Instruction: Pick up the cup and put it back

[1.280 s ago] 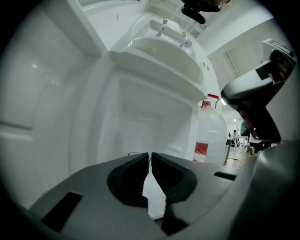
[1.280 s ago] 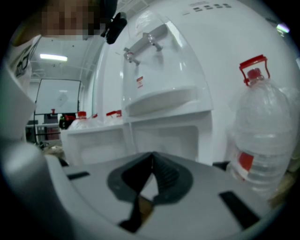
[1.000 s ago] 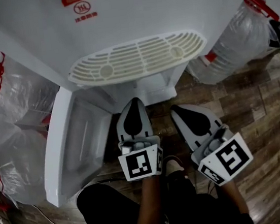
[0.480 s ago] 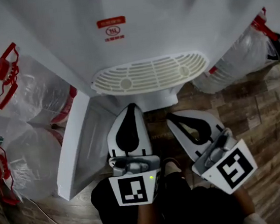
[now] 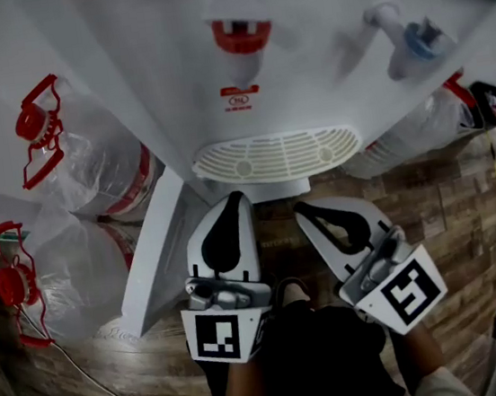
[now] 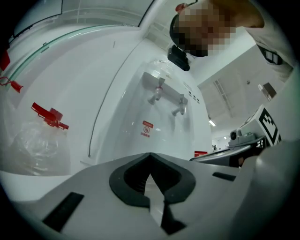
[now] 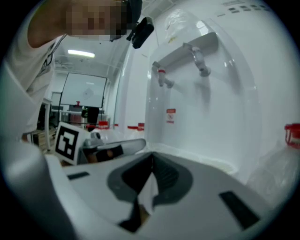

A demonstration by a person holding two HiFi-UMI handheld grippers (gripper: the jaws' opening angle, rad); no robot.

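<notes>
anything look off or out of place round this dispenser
The water dispenser's lower cabinet door stands swung open, below and left of the drip tray. Nothing looks spilled or broken.

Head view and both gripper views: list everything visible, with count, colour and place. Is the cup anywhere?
water dispenser: one, white, across the top of the head view
red tap: one, on the dispenser's front, centre
blue tap: one, on the dispenser's front, right of the red one
sticker: one, red, under the red tap
drip tray: one, off-white grille, below the taps
cabinet door: one, white, swung open at lower left
water bottles: two at left, at least one at right, clear with red handles
floor: brown wood pattern
cup: none in view
left gripper: white, shut, empty, below the tray
right gripper: white, shut, empty, beside it
</notes>
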